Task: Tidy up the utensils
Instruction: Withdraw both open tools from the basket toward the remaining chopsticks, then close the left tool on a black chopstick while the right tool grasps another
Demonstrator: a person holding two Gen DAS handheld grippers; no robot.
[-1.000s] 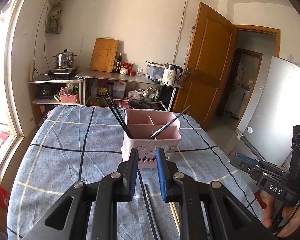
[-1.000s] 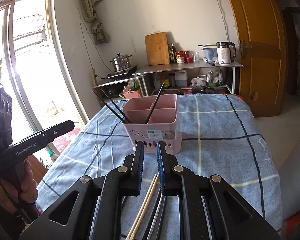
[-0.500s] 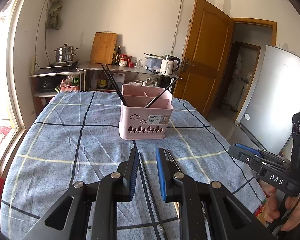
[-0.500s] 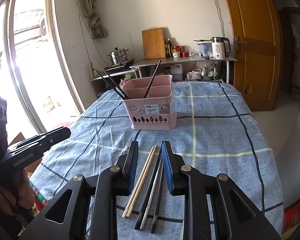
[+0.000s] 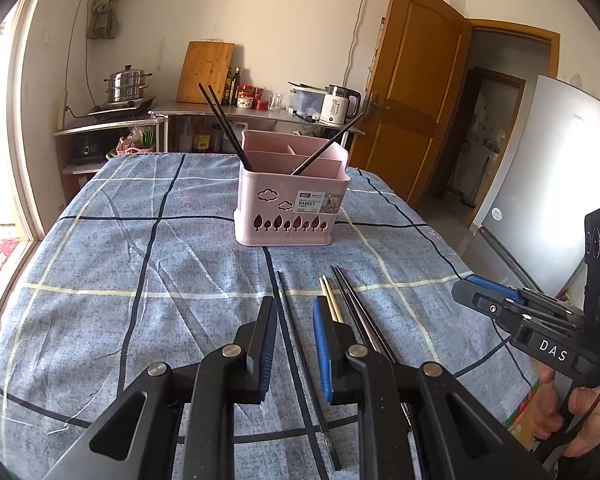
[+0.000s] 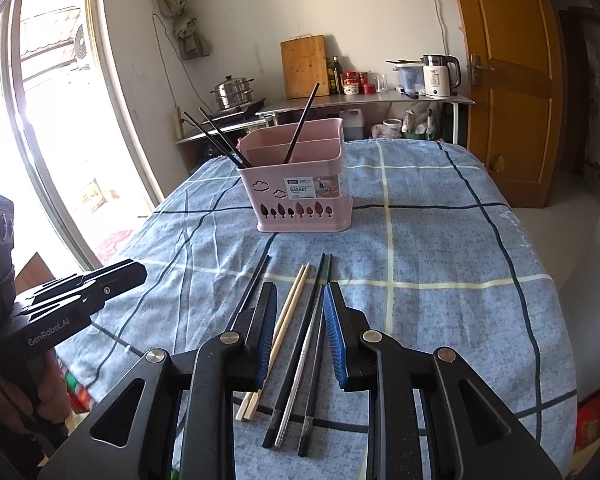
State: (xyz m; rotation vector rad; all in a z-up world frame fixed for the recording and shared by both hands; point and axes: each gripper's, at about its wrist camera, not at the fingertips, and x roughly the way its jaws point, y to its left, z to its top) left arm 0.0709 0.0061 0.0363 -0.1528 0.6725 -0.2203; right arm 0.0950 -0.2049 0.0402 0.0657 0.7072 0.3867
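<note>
- Chopsticks lie loose on the blue checked cloth of the bench [image 6: 440, 240]: a pale wooden pair [image 6: 278, 336], a dark pair [image 6: 300, 340] with a metal one between, and a single black chopstick [image 5: 300, 364] lower centre in the left wrist view.
- Three more black chopsticks [image 5: 224, 124] stand leaning in the pink basket [image 5: 292, 204], which sits at centre frame beyond the loose ones.
- Compared with a second ago, both cameras have pulled back from the basket: it looks smaller and farther, and the loose chopsticks show in nearly full length.
- Left gripper [image 5: 294, 344] is spread, its jaws either side of the single black chopstick, holding nothing; whether it touches the cloth cannot be told.
- Right gripper [image 6: 298, 340] has widened since the earliest frame; it is spread over the wooden and dark pairs, gripping none.
- Near ends of some chopsticks are hidden under the gripper bodies.
- Basket compartments are only partly visible.
</note>
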